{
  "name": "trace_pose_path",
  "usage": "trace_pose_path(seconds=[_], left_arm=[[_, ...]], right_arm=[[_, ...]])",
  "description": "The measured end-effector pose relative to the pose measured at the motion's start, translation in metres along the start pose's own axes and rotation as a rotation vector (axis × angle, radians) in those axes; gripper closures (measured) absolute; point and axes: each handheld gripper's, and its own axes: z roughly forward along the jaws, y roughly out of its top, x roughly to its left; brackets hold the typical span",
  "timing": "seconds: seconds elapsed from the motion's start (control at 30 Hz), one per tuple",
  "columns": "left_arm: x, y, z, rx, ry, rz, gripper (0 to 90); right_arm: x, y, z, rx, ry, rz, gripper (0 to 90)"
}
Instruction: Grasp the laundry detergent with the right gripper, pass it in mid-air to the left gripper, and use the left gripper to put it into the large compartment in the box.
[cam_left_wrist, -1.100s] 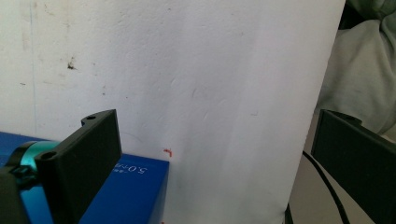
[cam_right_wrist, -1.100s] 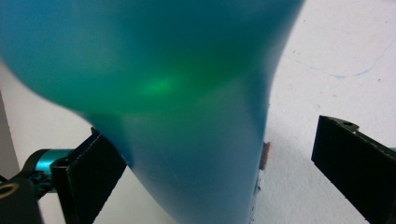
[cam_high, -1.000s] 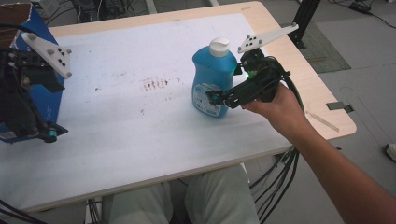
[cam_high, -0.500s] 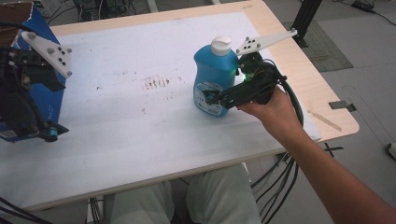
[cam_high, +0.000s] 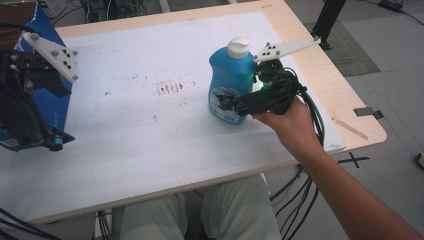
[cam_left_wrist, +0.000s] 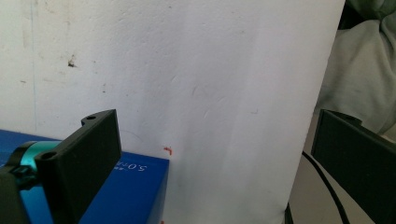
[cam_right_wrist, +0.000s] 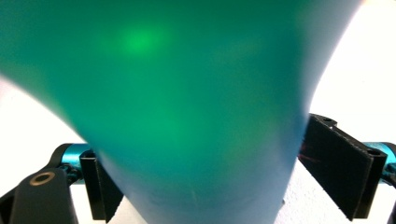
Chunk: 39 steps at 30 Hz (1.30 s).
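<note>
Right gripper (cam_high: 227, 103): black body with teal fittings at the jaw mounts, a green indicator light lit on top, and a pale grey three-cornered plate (cam_high: 285, 49) bearing dark dots. A bundle of black cables (cam_high: 312, 112) trails from it. Jaws are flat black blocks with screw holes near their ends.

Left gripper (cam_high: 52, 141): black frame, teal collar at the tip, identical grey dotted plate (cam_high: 52, 52). Its jaws are square black blocks; a thin black cable runs beside one.

Person: forearm bare, no sleeve in view; light grey trousers (cam_high: 200, 210).

The bottle (cam_high: 231, 82) stands right of centre on the table (cam_high: 150, 140); the box (cam_high: 47, 107) sits at its left edge.
</note>
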Motion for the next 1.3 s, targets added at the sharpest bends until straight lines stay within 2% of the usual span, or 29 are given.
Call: trace_pose_path(seconds=[0.07,0.23,0.27,0.5,0.63,0.83,1.3], left_arm=[[-0.0001,-0.0003,0.0001,-0.002,0.000,-0.001,1.7],[0.0002,-0.0003,0.0003,-0.001,-0.001,-0.001,1.7],[0.0000,-0.0002,0.0005,0.001,-0.003,-0.002,1.6],[0.0000,-0.0006,-0.0002,-0.001,-0.001,0.001,1.7],[-0.0004,-0.0016,-0.0005,-0.005,0.000,-0.003,1.6],[-0.0004,-0.0021,-0.0001,-0.007,0.000,-0.004,1.6],[-0.0003,-0.0020,-0.0008,-0.006,0.000,-0.003,1.6]], right_arm=[[0.0002,-0.0011,0.0001,-0.002,0.001,-0.001,16.6],[0.0002,-0.0016,0.0008,-0.004,0.001,0.000,16.7],[0.0004,-0.0017,0.0012,-0.008,0.005,-0.001,21.9],[0.0015,-0.0021,0.0022,-0.020,0.002,-0.019,25.4],[0.0024,-0.0022,0.0019,-0.035,0.007,-0.029,32.9],[0.0040,-0.0023,0.0017,-0.046,0.010,-0.043,38.1],[0.0084,-0.0028,-0.0004,-0.076,-0.028,-0.098,44.7]])
